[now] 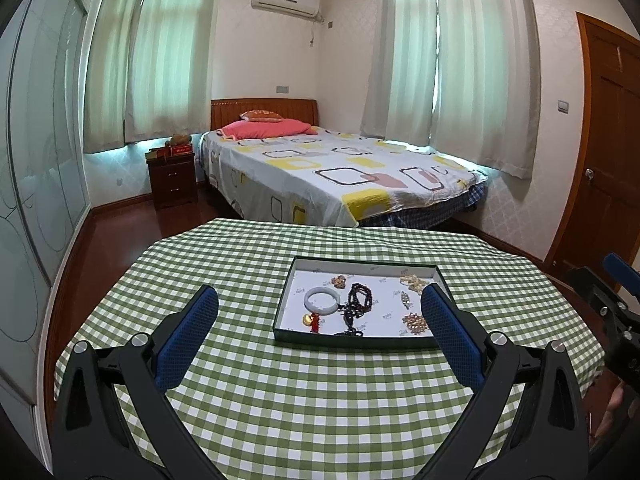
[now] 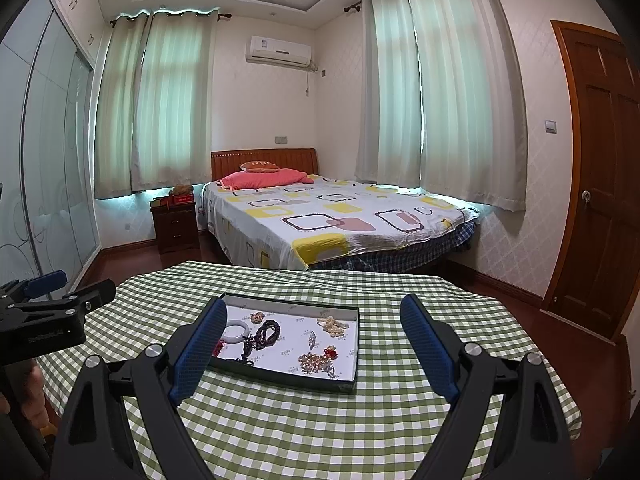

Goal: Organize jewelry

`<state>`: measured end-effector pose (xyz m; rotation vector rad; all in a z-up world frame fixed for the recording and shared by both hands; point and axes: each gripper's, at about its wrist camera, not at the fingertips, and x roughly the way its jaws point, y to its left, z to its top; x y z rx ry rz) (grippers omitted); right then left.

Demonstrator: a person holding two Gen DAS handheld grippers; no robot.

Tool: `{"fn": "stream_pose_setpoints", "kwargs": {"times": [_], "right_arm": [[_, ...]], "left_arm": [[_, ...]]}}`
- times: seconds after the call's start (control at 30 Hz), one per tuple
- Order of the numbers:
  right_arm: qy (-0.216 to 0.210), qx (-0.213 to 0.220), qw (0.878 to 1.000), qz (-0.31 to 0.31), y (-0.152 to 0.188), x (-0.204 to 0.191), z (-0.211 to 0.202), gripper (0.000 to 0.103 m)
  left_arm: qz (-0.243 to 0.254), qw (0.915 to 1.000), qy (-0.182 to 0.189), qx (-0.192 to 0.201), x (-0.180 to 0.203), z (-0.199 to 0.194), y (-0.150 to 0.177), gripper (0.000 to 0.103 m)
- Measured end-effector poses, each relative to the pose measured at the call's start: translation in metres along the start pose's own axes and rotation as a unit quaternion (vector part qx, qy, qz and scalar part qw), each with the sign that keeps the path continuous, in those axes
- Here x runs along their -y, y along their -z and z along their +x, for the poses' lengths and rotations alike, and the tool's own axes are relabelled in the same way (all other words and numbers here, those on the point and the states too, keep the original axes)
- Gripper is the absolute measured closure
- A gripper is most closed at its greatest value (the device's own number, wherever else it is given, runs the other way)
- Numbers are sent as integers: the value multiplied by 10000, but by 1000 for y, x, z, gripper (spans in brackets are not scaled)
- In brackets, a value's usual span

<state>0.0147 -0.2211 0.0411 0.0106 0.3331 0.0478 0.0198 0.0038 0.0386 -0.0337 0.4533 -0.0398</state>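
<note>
A shallow dark-rimmed tray (image 1: 362, 343) with a white floor sits on the green checked table. In it lie a pale jade bangle (image 1: 322, 300), a dark bead necklace (image 1: 359, 304), a gold and red charm (image 1: 311, 321), a pearl cluster (image 1: 414, 282) and gold brooches (image 1: 414, 322). My left gripper (image 1: 320, 304) is open and empty, held above the table in front of the tray. In the right wrist view the tray (image 2: 288, 376), bangle (image 2: 236, 331) and necklace (image 2: 266, 334) show. My right gripper (image 2: 312, 320) is open and empty, above the tray's near right side.
The round table (image 1: 280, 400) carries a green checked cloth. A bed (image 1: 328, 168) stands behind it, a dark nightstand (image 1: 173, 178) to its left, a wooden door (image 2: 600, 184) at the right. The left gripper body (image 2: 48, 320) shows at the left edge.
</note>
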Motion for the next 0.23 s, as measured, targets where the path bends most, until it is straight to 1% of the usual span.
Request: {"fn": "stream_pose_setpoints", "kwargs": {"times": [0.07, 0.23], "right_arm": [[19, -32, 10000, -1, 2, 1, 2, 17], [38, -194, 9998, 88, 9, 8, 17, 17]], "left_arm": [[-2, 10000, -56, -44, -3, 5, 1, 4], [-69, 9994, -123, -309, -10, 29, 7, 4]]}}
